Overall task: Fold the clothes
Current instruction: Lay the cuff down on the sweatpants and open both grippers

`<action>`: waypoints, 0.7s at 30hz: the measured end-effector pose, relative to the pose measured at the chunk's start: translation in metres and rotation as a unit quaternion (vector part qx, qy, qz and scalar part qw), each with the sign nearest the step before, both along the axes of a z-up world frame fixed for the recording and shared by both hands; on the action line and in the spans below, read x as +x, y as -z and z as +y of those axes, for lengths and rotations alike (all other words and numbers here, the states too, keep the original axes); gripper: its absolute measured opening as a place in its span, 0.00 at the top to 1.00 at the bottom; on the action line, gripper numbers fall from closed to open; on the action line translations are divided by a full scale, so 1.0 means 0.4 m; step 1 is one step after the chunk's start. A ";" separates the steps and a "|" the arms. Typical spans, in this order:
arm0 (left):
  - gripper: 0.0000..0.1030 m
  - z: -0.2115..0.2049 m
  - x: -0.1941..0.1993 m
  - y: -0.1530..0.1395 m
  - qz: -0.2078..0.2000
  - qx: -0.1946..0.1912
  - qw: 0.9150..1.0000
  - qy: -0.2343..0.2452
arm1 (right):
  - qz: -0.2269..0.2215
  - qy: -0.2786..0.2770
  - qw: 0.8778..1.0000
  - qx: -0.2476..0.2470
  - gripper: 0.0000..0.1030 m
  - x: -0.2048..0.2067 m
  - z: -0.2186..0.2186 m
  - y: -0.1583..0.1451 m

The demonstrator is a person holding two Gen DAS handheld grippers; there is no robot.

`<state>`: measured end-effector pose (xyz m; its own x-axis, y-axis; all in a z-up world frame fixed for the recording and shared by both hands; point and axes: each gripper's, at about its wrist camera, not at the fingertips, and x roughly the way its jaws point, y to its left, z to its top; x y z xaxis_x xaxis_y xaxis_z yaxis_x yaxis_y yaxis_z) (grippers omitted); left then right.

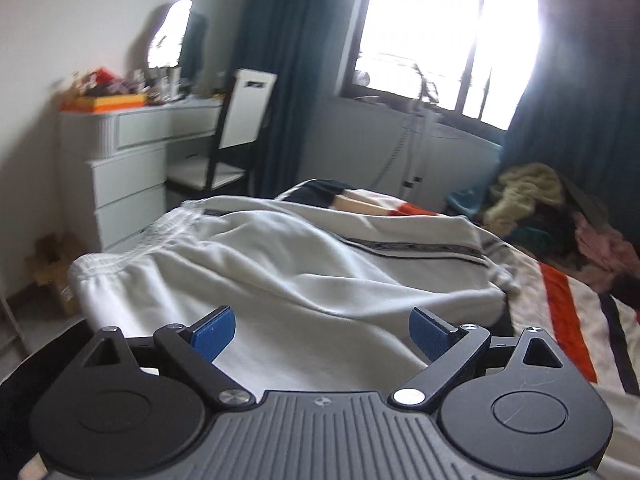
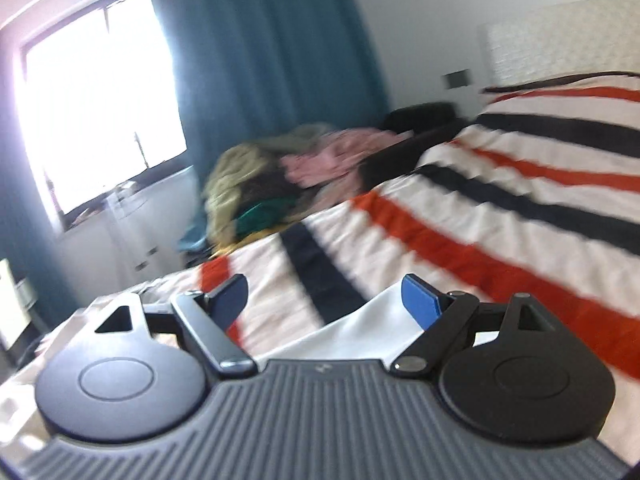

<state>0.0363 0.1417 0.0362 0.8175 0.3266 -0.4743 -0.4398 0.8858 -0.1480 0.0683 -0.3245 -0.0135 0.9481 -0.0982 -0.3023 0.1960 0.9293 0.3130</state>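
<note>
White sweatpants [image 1: 280, 264] with a dark side stripe lie folded over on the striped bed [image 1: 568, 320], waistband at the left. My left gripper [image 1: 322, 328] is open and empty, just above the near part of the pants. My right gripper [image 2: 324, 300] is open and empty above the bedspread [image 2: 500, 208]; a white piece of fabric [image 2: 372, 332] lies below and between its fingers. The right wrist view is blurred.
A pile of mixed clothes [image 1: 560, 216] sits at the far side of the bed, also in the right wrist view [image 2: 288, 176]. A white dresser [image 1: 132, 176] with clutter and a chair [image 1: 236, 132] stand left. Window [image 1: 448, 28] and teal curtains behind.
</note>
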 end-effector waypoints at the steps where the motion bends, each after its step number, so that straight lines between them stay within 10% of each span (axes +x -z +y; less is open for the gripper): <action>1: 0.08 -0.017 0.000 0.004 -0.003 0.008 1.000 0.012 | 0.003 -0.017 1.000 -0.010 0.17 0.005 0.029 0.005; 21: 0.08 -0.183 0.100 0.108 0.071 0.033 0.985 0.151 | 0.019 -0.062 0.997 -0.038 0.17 0.006 0.183 0.046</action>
